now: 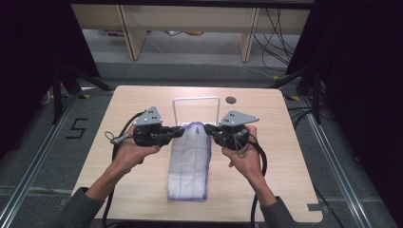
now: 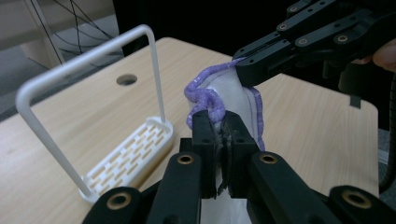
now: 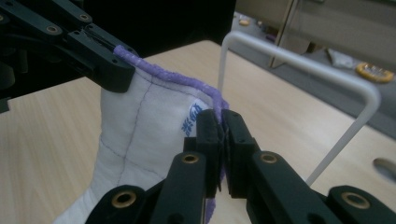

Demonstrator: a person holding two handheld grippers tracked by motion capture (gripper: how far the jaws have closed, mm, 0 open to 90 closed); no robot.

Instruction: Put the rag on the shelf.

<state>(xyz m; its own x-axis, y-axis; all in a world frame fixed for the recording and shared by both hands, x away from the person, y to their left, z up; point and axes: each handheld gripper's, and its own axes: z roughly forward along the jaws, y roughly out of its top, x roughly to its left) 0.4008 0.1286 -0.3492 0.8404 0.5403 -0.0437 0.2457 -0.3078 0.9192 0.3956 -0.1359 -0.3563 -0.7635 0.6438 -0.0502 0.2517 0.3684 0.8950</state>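
Setting: dark-curtained bay with grey floor; wooden table in the middle, a round cable hole near its far edge.

Cloth: white cloth with purple trim lies lengthwise down the middle of the table, its near end flat close to the near edge, its far end raised off the surface.

Rack: white wire-handled rack stands just beyond the raised end of the cloth, toward the far edge; its bar is bare, nothing hangs on it.

Left claw: left claw is clamped on the left top corner of the cloth; in the left gripper view the purple hem bunches between the pressed pads.

Right claw: right claw is clamped on the right top corner; in the right gripper view the hem and a small blue label sit right at the pads.

Done so far: both top corners are gripped and the top edge hangs stretched between the two claws, clear of the table.

Left to do: judging by the layout, most of the cloth is not yet lifted; it likely needs raising clear, carrying over the rack bar, draping, then release.

Risk: thin hem grip could slip as the weight of the cloth comes on.
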